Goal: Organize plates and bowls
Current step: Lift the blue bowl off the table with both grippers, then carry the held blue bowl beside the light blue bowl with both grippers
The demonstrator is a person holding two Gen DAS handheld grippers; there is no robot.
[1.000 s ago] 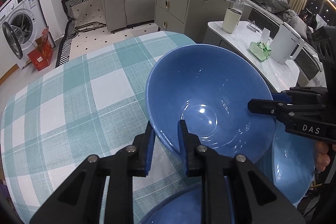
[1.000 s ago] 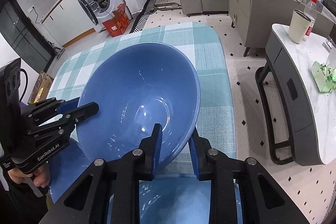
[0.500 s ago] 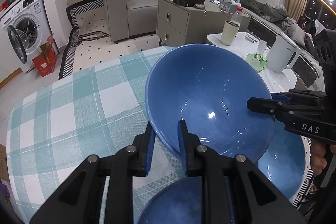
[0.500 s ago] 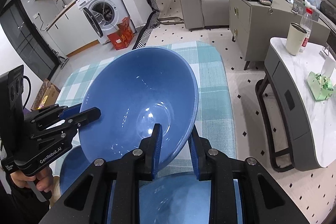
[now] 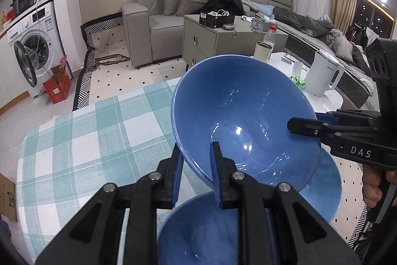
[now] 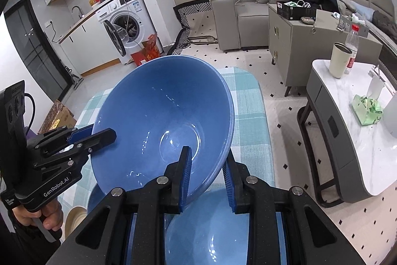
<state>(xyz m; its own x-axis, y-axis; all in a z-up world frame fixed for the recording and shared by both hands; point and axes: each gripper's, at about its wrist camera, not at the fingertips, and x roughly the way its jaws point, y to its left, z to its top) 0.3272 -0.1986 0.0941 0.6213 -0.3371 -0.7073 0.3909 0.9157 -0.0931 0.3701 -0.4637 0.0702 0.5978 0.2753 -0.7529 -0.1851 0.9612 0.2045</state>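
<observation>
Closest to both cameras, another blue bowl (image 5: 198,232) is seen low under the jaws, and beside it a blue plate (image 5: 325,193) lies at the right edge of the tabletop (image 5: 82,140), which is covered with a teal checked cloth. Just above them, one large blue bowl (image 5: 243,121) is held in the air by two grippers at once. The left gripper (image 5: 194,165) is closed on the near rim, with one jaw inside the bowl and one outside, and the right gripper (image 6: 207,169) is closed in the same way on the opposite rim. The bowl is tilted, with its opening turned toward the cameras, and it is clear of the tabletop. The grip is judged to be weak, because only a thin part of a glossy rim is pinched on each side; if the two hands are moved unevenly, the rim could slide out or the bowl could be twisted. A fall would probably end on the dishes below, and a chip or a crack could be caused. Farther away, a marble side table (image 6: 347,131) and a grey sofa (image 5: 153,16) are seen.
</observation>
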